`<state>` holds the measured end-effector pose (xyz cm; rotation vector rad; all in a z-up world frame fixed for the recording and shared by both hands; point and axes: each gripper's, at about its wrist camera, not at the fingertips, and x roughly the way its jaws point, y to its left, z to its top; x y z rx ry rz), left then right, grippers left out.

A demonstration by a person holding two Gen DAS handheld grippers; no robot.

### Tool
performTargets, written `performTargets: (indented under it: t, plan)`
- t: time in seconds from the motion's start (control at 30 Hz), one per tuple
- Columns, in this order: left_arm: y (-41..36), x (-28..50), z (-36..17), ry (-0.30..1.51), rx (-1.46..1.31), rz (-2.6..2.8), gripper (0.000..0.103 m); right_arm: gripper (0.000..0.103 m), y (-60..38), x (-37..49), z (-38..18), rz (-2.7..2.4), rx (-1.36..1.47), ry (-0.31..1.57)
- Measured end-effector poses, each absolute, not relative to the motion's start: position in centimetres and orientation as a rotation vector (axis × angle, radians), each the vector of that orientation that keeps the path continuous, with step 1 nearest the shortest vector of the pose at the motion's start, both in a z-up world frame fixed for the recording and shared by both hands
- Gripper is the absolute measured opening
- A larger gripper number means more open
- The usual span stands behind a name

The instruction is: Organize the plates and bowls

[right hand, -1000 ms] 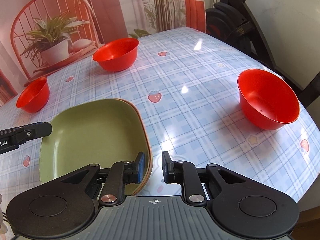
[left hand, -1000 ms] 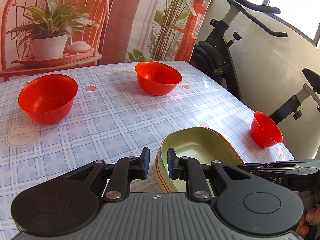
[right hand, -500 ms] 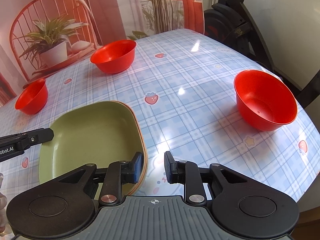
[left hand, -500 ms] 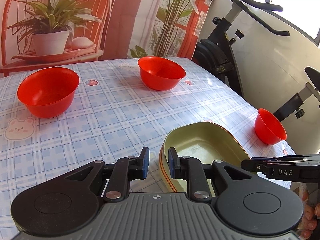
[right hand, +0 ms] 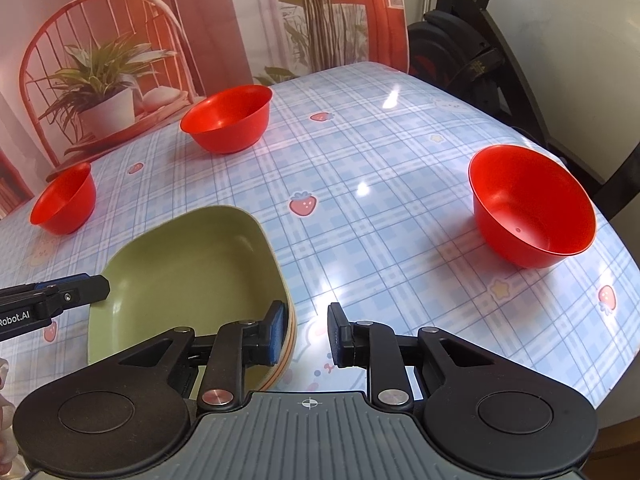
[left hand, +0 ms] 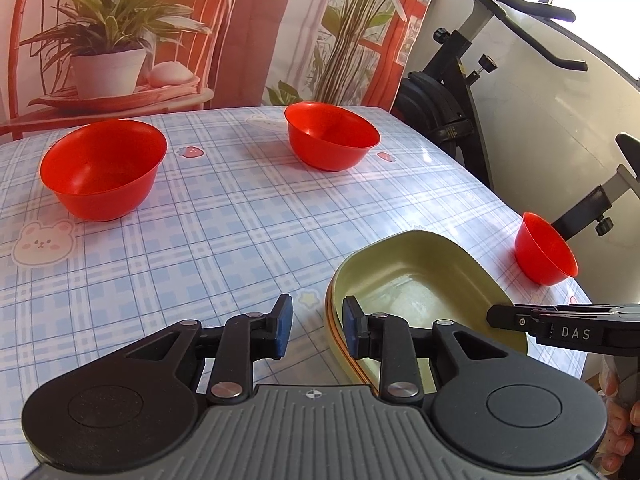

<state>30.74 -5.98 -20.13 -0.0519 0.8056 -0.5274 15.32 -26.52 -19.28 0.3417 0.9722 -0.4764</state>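
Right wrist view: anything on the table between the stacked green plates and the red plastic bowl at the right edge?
Nothing stands there. In the right wrist view, only bare checked tablecloth lies between the stacked green plates and that red plastic bowl.

"DAS" in pale letters on the side of my right gripper (left hand: 560, 330), "Robot.AI" in white, cut off at the frame edge, on my left gripper (right hand: 56, 300)

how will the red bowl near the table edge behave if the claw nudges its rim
The red bowl looks like thin, glossy plastic, so probably light and stiff. On the shiny tablecloth it would likely slide rather than tip. It sits close to the edge, so a hard shove might send it off.
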Motion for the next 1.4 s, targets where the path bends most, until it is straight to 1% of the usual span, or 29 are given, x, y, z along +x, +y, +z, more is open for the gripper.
performTargets:
  t: [0.17, 0.3, 0.67, 0.9, 1.0, 1.2, 1.4]
  plan:
    - [-6.0, 30.7, -19.7, 0.799, -0.050, -0.514, 0.029, 0.021, -26.7, 15.2, -19.5, -0.476, 0.368, 0.973]
    - [-5.7, 30.4, -18.3, 0.770, -0.049, -0.516, 0.029, 0.019, -27.0, 14.9, -19.0, -0.452, 0.403, 0.939]
    - [-2.6, 31.3, -12.9, 0.687, -0.039, -0.435, 0.029, 0.019, -27.6, 14.7, -15.9, -0.412, 0.443, 0.815]
    - [-0.9, 32.0, -9.8, 0.622, -0.030, -0.379, 0.029, 0.019, -28.3, 15.0, -13.4, -0.403, 0.391, 0.748]
    - [-1.4, 32.1, -9.2, 0.608, -0.047, -0.388, 0.029, 0.019, -29.3, 14.3, -12.5, -0.431, 0.372, 0.711]
    - [-2.9, 32.4, -8.6, 0.608, 0.018, -0.418, 0.029, 0.019, -32.2, 12.7, -11.9, -0.503, 0.376, 0.693]
    - [-4.5, 31.7, -7.8, 0.591, -0.019, -0.450, 0.029, 0.019, -34.8, 10.5, -11.5, -0.573, 0.367, 0.659]
